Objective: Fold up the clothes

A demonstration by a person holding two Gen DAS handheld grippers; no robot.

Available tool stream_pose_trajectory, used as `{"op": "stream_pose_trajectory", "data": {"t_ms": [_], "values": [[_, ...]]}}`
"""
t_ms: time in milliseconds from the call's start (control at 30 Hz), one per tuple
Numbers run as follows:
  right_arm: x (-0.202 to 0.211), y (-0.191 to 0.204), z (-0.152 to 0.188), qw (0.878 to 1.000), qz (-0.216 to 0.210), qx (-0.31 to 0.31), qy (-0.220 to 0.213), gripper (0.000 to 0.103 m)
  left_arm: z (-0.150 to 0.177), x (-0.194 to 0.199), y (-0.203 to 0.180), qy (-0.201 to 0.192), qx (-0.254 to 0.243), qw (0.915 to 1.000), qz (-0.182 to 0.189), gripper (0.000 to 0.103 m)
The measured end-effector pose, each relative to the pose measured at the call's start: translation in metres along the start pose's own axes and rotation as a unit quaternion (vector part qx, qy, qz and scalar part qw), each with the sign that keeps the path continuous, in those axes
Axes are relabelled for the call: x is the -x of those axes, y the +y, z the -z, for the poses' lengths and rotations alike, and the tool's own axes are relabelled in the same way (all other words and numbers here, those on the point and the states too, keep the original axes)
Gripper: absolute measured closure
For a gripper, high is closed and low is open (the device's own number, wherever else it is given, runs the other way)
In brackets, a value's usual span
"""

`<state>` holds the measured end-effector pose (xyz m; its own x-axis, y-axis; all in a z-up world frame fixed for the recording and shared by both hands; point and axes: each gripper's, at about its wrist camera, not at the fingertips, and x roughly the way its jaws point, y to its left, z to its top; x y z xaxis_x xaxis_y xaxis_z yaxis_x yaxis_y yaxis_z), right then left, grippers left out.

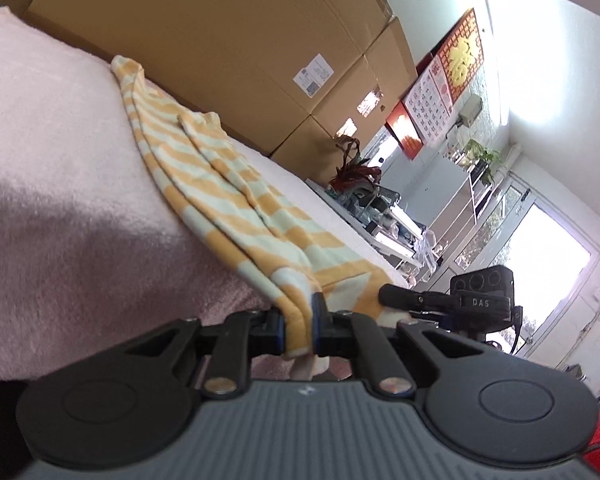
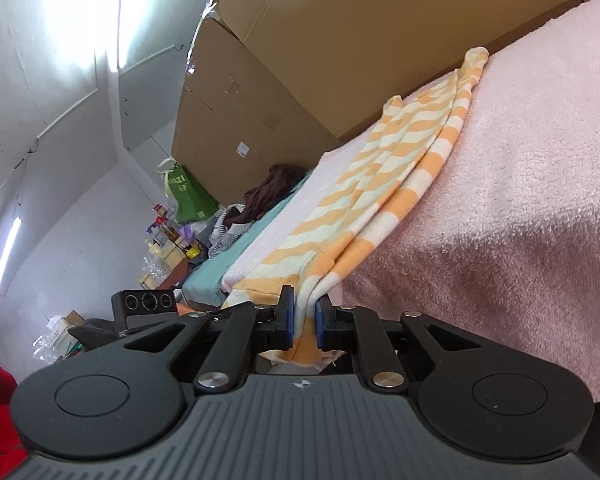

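Close in, the left gripper [image 1: 300, 322] pinches the striped garment [image 1: 220, 184] at six o'clock, and the right gripper [image 2: 303, 320] clamps its other near corner. The cloth stretches toward one o'clock over the pink blanket [image 1: 60, 160]. The fleece could drag, slipping an edge and skewing the fold. Its far end below the cardboard boxes [image 1: 220, 40] is hard to read.

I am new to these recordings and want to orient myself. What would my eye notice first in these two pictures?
First, the orange-and-white striped garment stretched across the pink fleece blanket, with its near edge pinched in both the left gripper and the right gripper. Behind it stand big cardboard boxes, and bright daylight comes through a glass door far right in the left wrist view.
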<state>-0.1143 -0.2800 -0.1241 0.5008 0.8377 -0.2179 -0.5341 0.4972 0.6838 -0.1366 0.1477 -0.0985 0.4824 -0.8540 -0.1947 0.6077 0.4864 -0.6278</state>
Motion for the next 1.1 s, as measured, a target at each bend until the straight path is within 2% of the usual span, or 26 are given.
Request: {"op": "stream_pose_trajectory", "data": {"t_ms": [67, 200, 267, 467, 667, 867, 1000, 1033, 1067, 1100], "values": [[0.001, 0.0, 0.0, 1.0, -0.004, -0.008, 0.0, 0.091, -0.001, 0.005, 0.003, -0.012, 0.027, 0.9996, 0.004, 0.099], [0.008, -0.004, -0.007, 0.998, -0.04, -0.04, -0.027, 0.091, -0.011, 0.015, -0.003, -0.031, 0.039, 0.9988, -0.002, 0.099], [0.008, -0.01, -0.012, 0.995, -0.06, -0.065, -0.04, 0.091, -0.022, 0.015, -0.003, -0.039, 0.051, 0.9979, -0.005, 0.099], [-0.004, -0.014, -0.032, 0.991, -0.084, -0.089, -0.056, 0.091, -0.061, 0.004, 0.007, -0.051, 0.095, 0.9941, -0.017, 0.099], [-0.017, -0.028, -0.058, 0.987, -0.077, -0.118, -0.077, 0.091, -0.094, -0.021, 0.029, -0.04, 0.132, 0.9899, -0.033, 0.099], [-0.034, -0.052, -0.07, 0.982, -0.048, -0.162, -0.083, 0.089, -0.115, -0.046, 0.043, -0.014, 0.129, 0.9902, -0.051, 0.098], [-0.04, -0.062, -0.073, 0.979, -0.03, -0.182, -0.083, 0.086, -0.127, -0.058, 0.055, 0.004, 0.137, 0.9894, -0.049, 0.097], [-0.04, -0.063, -0.074, 0.979, -0.027, -0.185, -0.084, 0.084, -0.13, -0.061, 0.057, 0.008, 0.138, 0.9892, -0.049, 0.095], [-0.041, -0.065, -0.075, 0.978, -0.025, -0.189, -0.085, 0.082, -0.133, -0.064, 0.06, 0.011, 0.139, 0.989, -0.05, 0.086], [-0.041, -0.067, -0.077, 0.977, -0.025, -0.193, -0.085, 0.073, -0.136, -0.067, 0.062, 0.015, 0.14, 0.9888, -0.05, 0.078]]}}
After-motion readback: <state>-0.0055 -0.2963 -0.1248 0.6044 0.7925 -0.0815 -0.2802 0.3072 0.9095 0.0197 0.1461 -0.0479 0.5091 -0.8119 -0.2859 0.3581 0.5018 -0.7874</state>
